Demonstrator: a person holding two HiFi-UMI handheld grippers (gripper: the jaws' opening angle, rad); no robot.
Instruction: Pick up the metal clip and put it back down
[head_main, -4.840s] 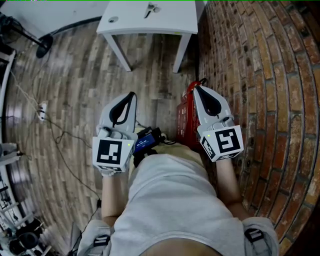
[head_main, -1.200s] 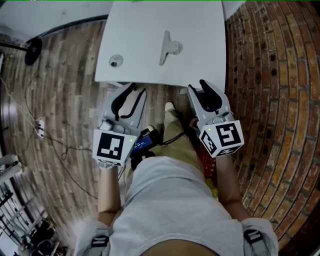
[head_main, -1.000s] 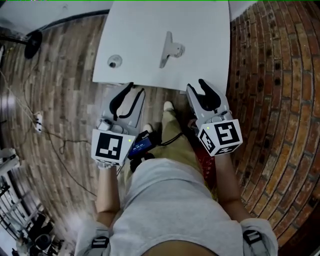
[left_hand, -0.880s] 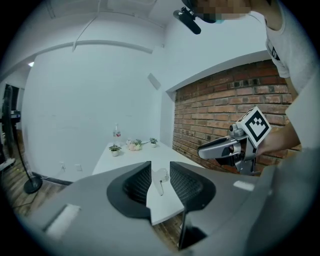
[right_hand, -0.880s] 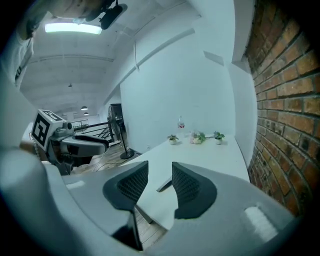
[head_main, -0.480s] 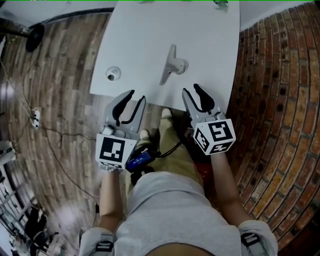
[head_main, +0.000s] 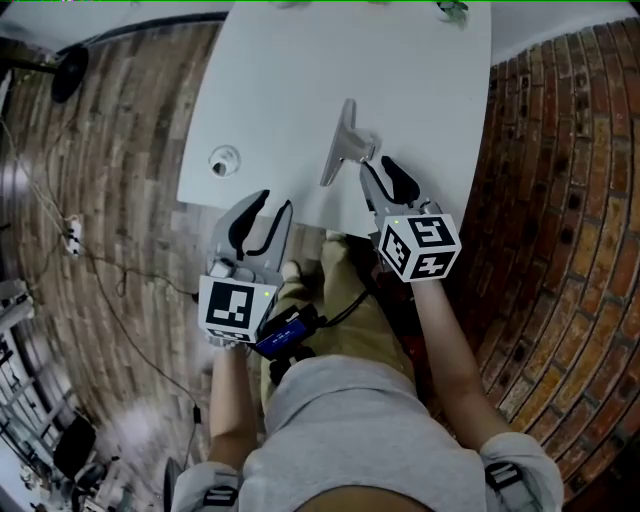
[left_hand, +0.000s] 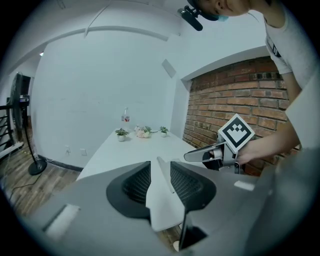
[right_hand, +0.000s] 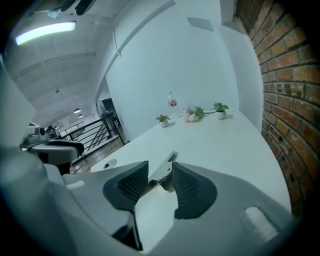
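White table (head_main: 430, 100) beside brick wall (head_main: 560, 200), plank floor (head_main: 130, 200), metal clip (head_main: 343, 145), left claw (head_main: 274, 202) apart, right claw (head_main: 377, 165) apart

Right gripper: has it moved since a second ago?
Yes. The right gripper has advanced from the table's near edge to over the tabletop, its open jaws now close to the metal clip.

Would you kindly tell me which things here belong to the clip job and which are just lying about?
Job: metal clip; right gripper, jaws open, close to it; white table.
Lying about: round tabletop fitting; potted plants; bottle; left gripper, open and empty.
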